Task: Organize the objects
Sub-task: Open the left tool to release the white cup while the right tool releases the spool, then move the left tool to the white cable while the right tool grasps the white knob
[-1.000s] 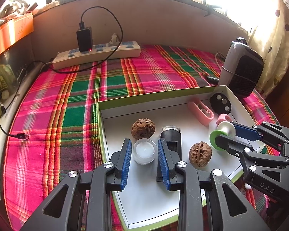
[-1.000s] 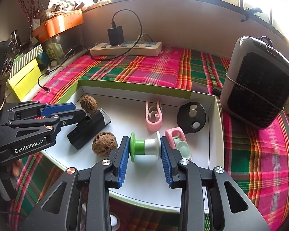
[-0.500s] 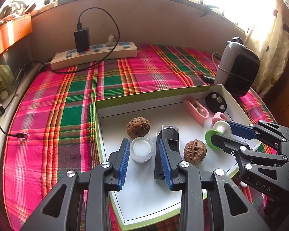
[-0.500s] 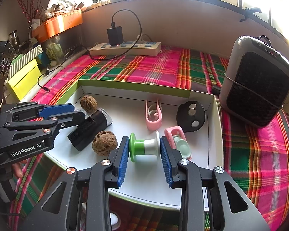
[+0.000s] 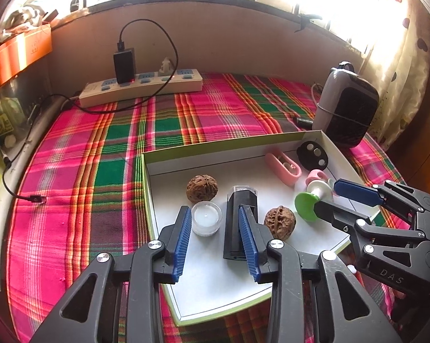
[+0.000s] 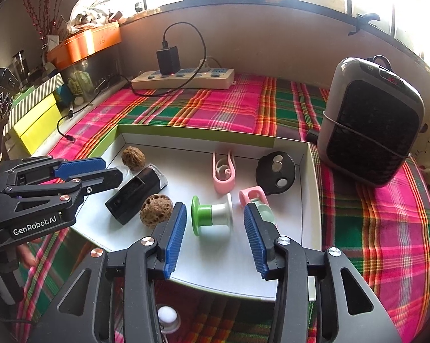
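1. Jaws of the left gripper [image 5: 215, 230] are opening over the near left part of the white tray [image 5: 215, 280]; the small clear candle cup [image 5: 206, 222] is sitting between the blue pads with a gap on each side, so nothing is gripped.
2. The right-hand pad of that gripper is lying over the black rectangular box [image 5: 237, 225], which is resting flat just beside the cup; whether pad and box are touching I cannot tell.
3. Jaws of the right gripper [image 6: 213, 230] are also opening, about half spread, and the green-and-white spool [image 6: 212, 215] is lying on its side between them with daylight showing at both ends.
4. The right pad of that gripper is partly covering a pink clip with a pale green insert [image 6: 256, 200].
5. One walnut [image 5: 280, 223] is sitting between the black box and the spool; a second walnut [image 5: 202, 188] is lying farther in, just behind the candle cup.
6. A pink looped clip [image 6: 223, 174] and a black disc with three silver buttons [image 6: 275, 173] are resting toward the tray's far right corner.
7. The tray is standing on a pink-and-green plaid cloth [image 5: 86, 171], with a small heater [image 6: 372, 125] just beyond its right wall and a power strip [image 5: 140, 87] well apart at the back.
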A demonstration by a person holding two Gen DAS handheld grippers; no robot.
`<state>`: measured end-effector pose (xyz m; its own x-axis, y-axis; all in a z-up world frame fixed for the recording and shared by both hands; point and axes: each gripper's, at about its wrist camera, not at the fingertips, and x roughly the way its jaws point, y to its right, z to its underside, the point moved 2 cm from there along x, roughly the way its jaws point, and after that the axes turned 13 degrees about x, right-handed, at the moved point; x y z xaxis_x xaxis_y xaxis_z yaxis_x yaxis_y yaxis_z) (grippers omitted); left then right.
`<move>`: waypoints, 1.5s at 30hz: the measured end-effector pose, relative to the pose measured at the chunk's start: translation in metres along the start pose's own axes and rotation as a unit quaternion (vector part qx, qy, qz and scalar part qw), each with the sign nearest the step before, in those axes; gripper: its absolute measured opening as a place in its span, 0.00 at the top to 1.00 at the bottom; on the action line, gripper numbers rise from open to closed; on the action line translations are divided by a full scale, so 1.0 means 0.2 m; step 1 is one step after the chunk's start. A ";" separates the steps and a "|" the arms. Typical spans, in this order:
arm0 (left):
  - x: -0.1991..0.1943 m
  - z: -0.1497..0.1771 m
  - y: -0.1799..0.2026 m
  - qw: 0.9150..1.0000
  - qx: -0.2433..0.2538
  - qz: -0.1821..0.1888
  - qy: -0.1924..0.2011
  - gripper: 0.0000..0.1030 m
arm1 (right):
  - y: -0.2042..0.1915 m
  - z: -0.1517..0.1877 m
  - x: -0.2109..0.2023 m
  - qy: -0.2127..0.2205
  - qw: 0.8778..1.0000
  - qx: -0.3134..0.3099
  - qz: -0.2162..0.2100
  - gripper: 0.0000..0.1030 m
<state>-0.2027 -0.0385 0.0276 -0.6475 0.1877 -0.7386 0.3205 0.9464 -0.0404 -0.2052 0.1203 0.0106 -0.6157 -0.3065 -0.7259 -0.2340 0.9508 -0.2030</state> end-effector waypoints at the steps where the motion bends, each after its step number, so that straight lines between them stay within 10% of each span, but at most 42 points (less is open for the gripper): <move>1: -0.01 0.00 0.00 1.000 0.000 -0.001 0.003 0.68 | 0.00 0.00 -0.01 0.001 1.000 0.000 0.000 0.58; 22: -0.31 0.16 0.12 0.999 -0.009 0.009 0.043 0.68 | 0.00 0.22 -0.31 0.020 0.999 0.016 -0.040 0.58; 45: -0.31 0.35 0.16 0.999 -0.024 0.026 0.014 0.68 | -0.03 0.34 -0.17 -0.030 0.998 0.025 -0.050 0.61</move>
<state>-0.1048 -0.0383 0.0248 -0.6503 0.2438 -0.7195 0.3210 0.9466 0.0306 -0.1324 0.1287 -0.0083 -0.5446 -0.3986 -0.7379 -0.2536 0.9169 -0.3082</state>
